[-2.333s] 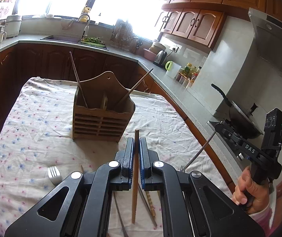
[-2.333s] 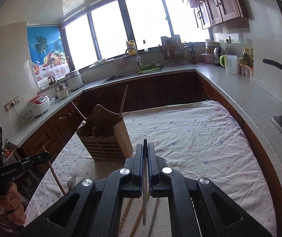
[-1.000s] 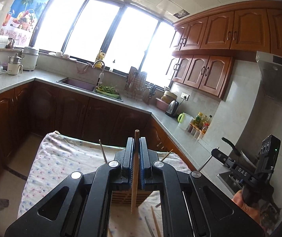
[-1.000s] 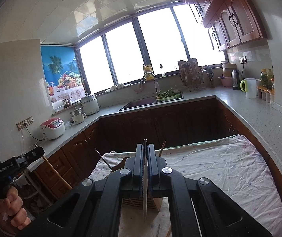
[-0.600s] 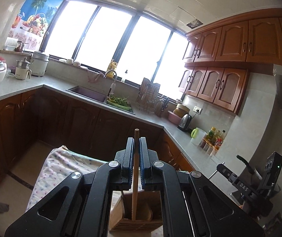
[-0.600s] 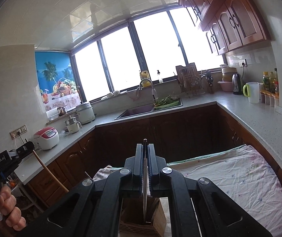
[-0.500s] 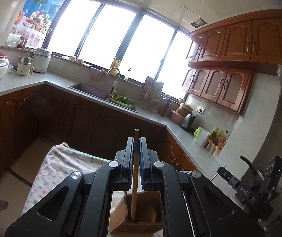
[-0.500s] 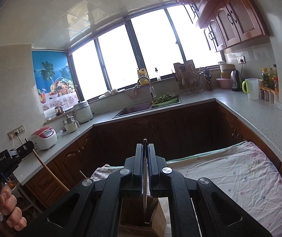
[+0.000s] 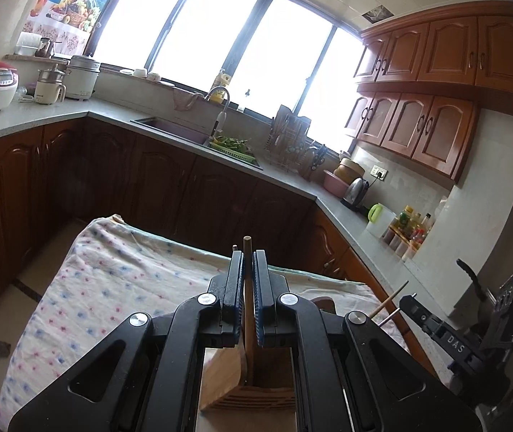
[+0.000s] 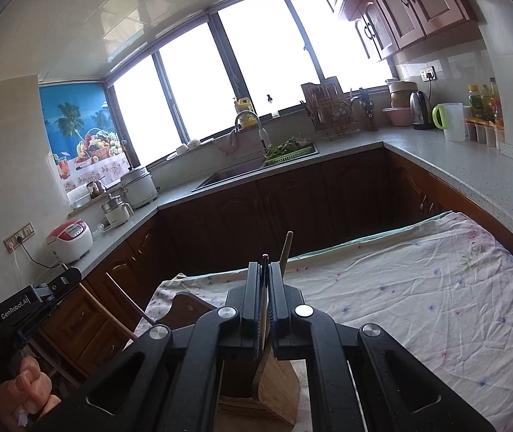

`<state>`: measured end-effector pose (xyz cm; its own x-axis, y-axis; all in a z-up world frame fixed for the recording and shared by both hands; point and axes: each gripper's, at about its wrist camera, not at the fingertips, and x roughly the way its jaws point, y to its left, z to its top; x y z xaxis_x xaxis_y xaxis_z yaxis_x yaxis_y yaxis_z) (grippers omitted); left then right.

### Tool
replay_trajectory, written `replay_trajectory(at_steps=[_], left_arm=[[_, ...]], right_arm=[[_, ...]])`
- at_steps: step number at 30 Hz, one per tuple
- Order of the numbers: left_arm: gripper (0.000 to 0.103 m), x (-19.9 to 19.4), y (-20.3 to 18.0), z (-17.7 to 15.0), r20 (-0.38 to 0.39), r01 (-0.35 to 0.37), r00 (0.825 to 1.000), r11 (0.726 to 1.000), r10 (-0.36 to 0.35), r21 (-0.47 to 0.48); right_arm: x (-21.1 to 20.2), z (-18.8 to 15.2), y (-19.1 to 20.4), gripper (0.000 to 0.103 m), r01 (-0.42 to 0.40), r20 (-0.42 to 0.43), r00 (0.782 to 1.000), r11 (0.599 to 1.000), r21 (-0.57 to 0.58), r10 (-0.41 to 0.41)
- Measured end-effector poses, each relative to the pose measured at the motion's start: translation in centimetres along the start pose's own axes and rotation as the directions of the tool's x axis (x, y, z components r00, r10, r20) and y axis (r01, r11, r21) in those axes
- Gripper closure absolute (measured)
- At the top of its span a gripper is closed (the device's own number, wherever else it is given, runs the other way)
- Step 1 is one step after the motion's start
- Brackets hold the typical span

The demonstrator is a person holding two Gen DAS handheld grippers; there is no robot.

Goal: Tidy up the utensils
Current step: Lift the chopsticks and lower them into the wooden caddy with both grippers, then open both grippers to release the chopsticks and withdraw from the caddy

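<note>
Both sticks now poised over the holder.

Left claw [image 9: 248, 280] clenched on a wooden chopstick [image 9: 246, 298], lifted from low over the bench [image 9: 112, 262] to above the holder [image 9: 242, 378], lower end now dipping into its compartment. Right claw [image 10: 265, 295] clamped likewise on a thin dark utensil [image 10: 264, 288], too slim to identify, brought over the same holder [image 10: 274, 385]. Probably only release left for these two.

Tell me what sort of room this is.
A home kitchen: a sink with a faucet under the windows, wooden cabinets, and a rice cooker and an electric kettle on the counter.
</note>
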<state>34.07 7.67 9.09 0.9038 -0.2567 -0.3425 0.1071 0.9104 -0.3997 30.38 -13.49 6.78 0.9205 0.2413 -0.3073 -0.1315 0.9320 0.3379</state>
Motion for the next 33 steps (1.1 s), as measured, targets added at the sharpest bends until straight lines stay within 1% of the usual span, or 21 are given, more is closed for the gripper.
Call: replay_trajectory(at_steps=[2, 17, 18, 19, 20, 21, 22, 24, 26, 30, 31, 32, 33], left_arm=[[0.099, 0.5, 0.0, -0.5, -0.018, -0.001, 1.000, 1.000, 0.001, 0.003], [0.097, 0.8, 0.1, -0.5, -0.037, -0.020, 0.999, 1.000, 0.020, 0.016], [0.094, 0.7, 0.0, -0.4, -0.037, -0.024, 0.999, 1.000, 0.024, 0.019], [0.091, 0.7, 0.1, -0.4, -0.037, -0.025, 0.999, 1.000, 0.026, 0.018], [0.083, 0.6, 0.2, -0.3, -0.036, -0.027, 0.999, 1.000, 0.028, 0.014], [0.072, 0.4, 0.2, -0.2, -0.034, -0.033, 0.999, 0.999, 0.033, 0.009], [0.068, 0.3, 0.3, -0.1, -0.029, -0.036, 0.999, 0.999, 0.036, 0.006], [0.053, -0.2, 0.4, 0.0, -0.020, -0.046, 0.999, 0.999, 0.046, -0.001], [0.044, -0.7, 0.5, -0.1, -0.013, -0.059, 0.998, 0.998, 0.059, -0.006], [0.029, -1.8, 0.7, -0.6, -0.018, -0.078, 0.997, 0.997, 0.078, -0.007], [0.027, -2.1, 0.7, -0.8, -0.023, -0.082, 0.996, 0.997, 0.082, -0.007], [0.022, -2.3, 0.8, -1.0, -0.032, -0.087, 0.996, 0.996, 0.087, -0.007], [0.018, -2.6, 1.0, -1.3, -0.043, -0.089, 0.995, 0.996, 0.089, -0.006]], right_arm=[[0.0, 0.0, 0.0, 0.099, 0.001, -0.004, 1.000, 1.000, -0.002, -0.001], [0.1, 0.2, -0.4, 0.098, -0.009, -0.032, 0.999, 1.000, 0.009, 0.009], [0.2, 0.3, -0.5, 0.097, -0.013, -0.036, 0.999, 1.000, 0.013, 0.013], [0.2, 0.3, -0.6, 0.093, -0.017, -0.037, 0.999, 1.000, 0.017, 0.017], [0.2, 0.3, -0.7, 0.093, -0.024, -0.037, 0.999, 0.999, 0.025, 0.025], [0.2, 0.3, -0.8, 0.093, -0.028, -0.036, 0.999, 0.999, 0.032, 0.029], [0.1, 0.3, -0.9, 0.091, -0.028, -0.034, 0.999, 0.999, 0.037, 0.030], [-0.2, 0.2, -1.2, 0.083, -0.036, -0.026, 0.999, 0.998, 0.052, 0.037], [-0.6, 0.1, -1.5, 0.063, -0.046, -0.019, 0.999, 0.997, 0.066, 0.047], [-1.7, -0.1, -1.7, 0.048, -0.058, -0.012, 0.998, 0.996, 0.071, 0.059], [-2.1, -0.2, -1.8, 0.035, -0.064, -0.009, 0.998, 0.995, 0.073, 0.064], [-2.5, -0.3, -2.0, 0.021, -0.070, -0.005, 0.997, 0.995, 0.076, 0.071], [-2.9, -0.5, -2.1, 0.015, -0.075, 0.002, 0.997, 0.994, 0.077, 0.075]])
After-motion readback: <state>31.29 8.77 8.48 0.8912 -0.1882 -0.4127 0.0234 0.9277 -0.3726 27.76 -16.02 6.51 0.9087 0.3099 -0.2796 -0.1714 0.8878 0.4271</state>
